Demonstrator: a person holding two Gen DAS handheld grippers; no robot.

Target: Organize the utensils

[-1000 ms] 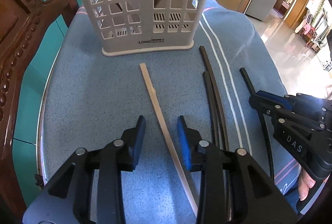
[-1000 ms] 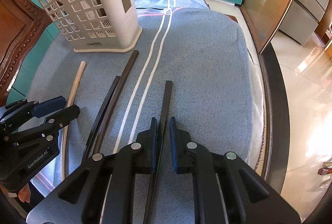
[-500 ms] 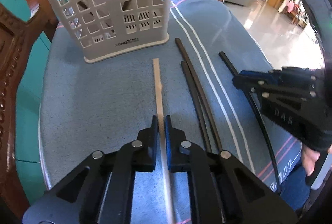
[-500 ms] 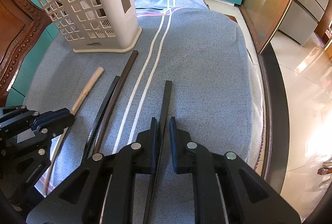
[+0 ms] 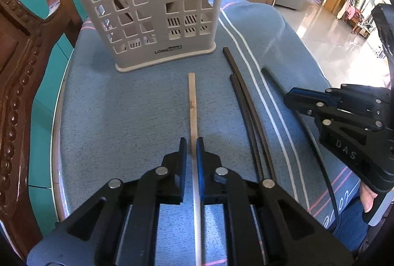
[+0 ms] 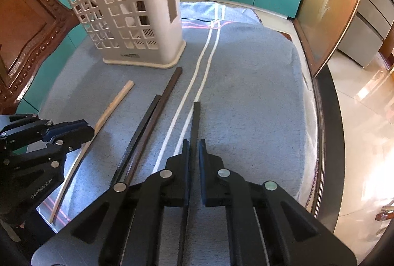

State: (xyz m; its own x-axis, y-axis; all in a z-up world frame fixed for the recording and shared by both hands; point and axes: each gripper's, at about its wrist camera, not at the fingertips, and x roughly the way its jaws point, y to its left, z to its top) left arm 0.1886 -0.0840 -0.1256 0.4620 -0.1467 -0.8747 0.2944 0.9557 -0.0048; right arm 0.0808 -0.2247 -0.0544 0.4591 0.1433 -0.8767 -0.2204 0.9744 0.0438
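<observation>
Your left gripper [image 5: 190,145] pinches the pale wooden chopstick [image 5: 192,103], its jaws easing apart; your right gripper [image 6: 193,146] is closing on a black chopstick [image 6: 196,118]. Between them, two more dark chopsticks [image 6: 152,125] lie side by side on the blue towel [image 6: 246,93]. Beyond, the white slotted utensil holder [image 5: 157,7] stands upright

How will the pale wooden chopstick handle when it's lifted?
The pale chopstick looks thin, so probably light and fairly stiff. Its squared end suggests it won't roll on the towel. It lies between the opening jaws of the left gripper, far from that end, so it may pivot or slip.
</observation>
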